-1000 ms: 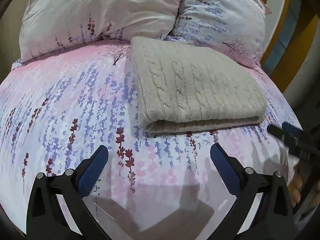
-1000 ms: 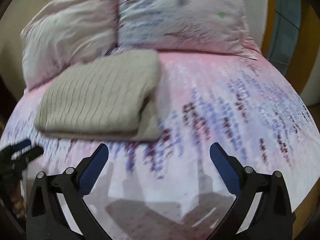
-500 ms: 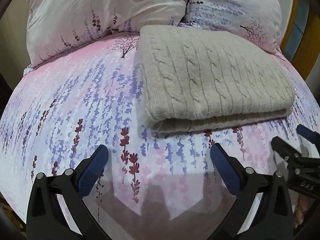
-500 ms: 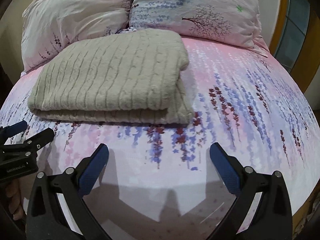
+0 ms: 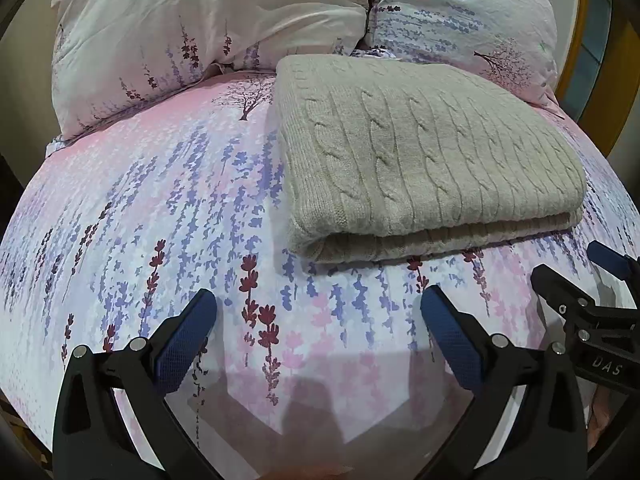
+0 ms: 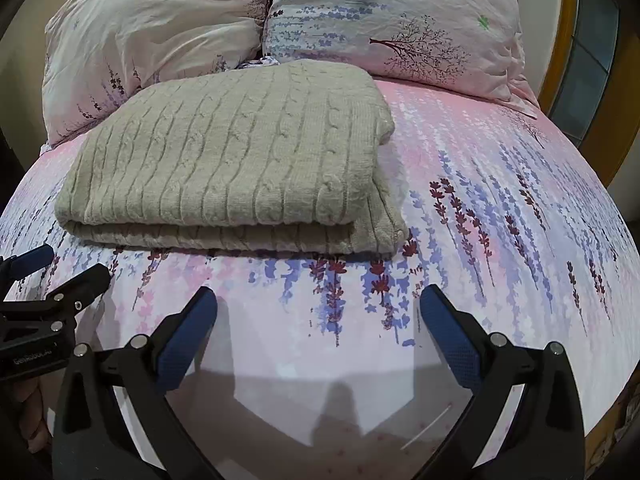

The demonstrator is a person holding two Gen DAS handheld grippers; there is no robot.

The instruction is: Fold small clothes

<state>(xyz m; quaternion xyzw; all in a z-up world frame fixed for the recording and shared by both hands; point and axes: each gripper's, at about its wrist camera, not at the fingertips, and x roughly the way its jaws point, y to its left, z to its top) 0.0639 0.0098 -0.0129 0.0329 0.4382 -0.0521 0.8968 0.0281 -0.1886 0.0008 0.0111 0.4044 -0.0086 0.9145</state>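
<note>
A beige cable-knit sweater (image 5: 424, 152) lies folded in a flat rectangle on the bed, its folded edge toward me; it also shows in the right wrist view (image 6: 236, 160). My left gripper (image 5: 318, 312) is open and empty, above the sheet short of the sweater's near left corner. My right gripper (image 6: 318, 312) is open and empty, above the sheet short of the sweater's near right corner. Each gripper shows at the edge of the other's view, the right one (image 5: 576, 276) and the left one (image 6: 60, 268). Neither touches the sweater.
The bed has a pink sheet with a lavender flower print (image 5: 160, 220). Two matching pillows (image 5: 208, 28) (image 5: 472, 20) lean at the head, just behind the sweater. A yellow wooden frame (image 6: 568, 64) stands at the right.
Both grippers have moved closer to the bed and the sweater, which now fills more of each view. Both stay open. The sweater has not moved.
</note>
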